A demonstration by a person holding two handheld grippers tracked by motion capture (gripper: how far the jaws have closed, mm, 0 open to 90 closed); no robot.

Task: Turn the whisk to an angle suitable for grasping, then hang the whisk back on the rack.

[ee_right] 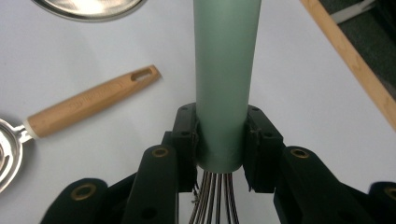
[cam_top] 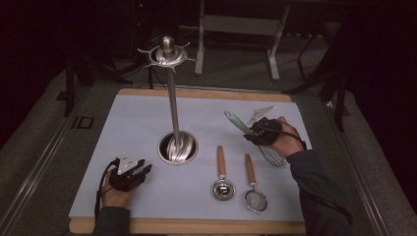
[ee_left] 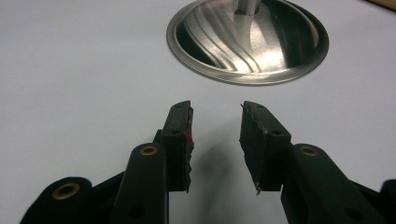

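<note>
While the left gripper [cam_top: 142, 169] rests low on the white mat [cam_top: 137, 118], down and left of the stand [cam_top: 173, 98], its jaws are released with nothing between them; in the left gripper view the stand's round steel base [ee_left: 247, 42] lies just ahead of the parted pads.

Just right of the base lie two wood-handled tools: a measuring cup [cam_top: 223, 184], then a small strainer [cam_top: 254, 194], both handles pointing away from the person.

Farther right of the stand, the right gripper [cam_top: 256, 132] is clenched on the whisk [cam_top: 241, 123]. In the right gripper view its pads press either side of the green handle [ee_right: 226, 84] at its lower end, where the wires [ee_right: 215, 196] come out. Seen from the high view, the whisk looks lifted off the mat, its long axis tilted: the handle end points up and back toward the stand, the wire head [cam_top: 273, 156] hangs down under the hand.

Judging from this, the whisk is being carried to hang on the stand. The hooks [cam_top: 167, 55] sit at the pole's top, well above and left of the whisk, so the handle end already leads toward them. The right hand is the one to do it; the left is nearer the base and could steady it. The handle's tip would have to be brought level with a hook.
</note>
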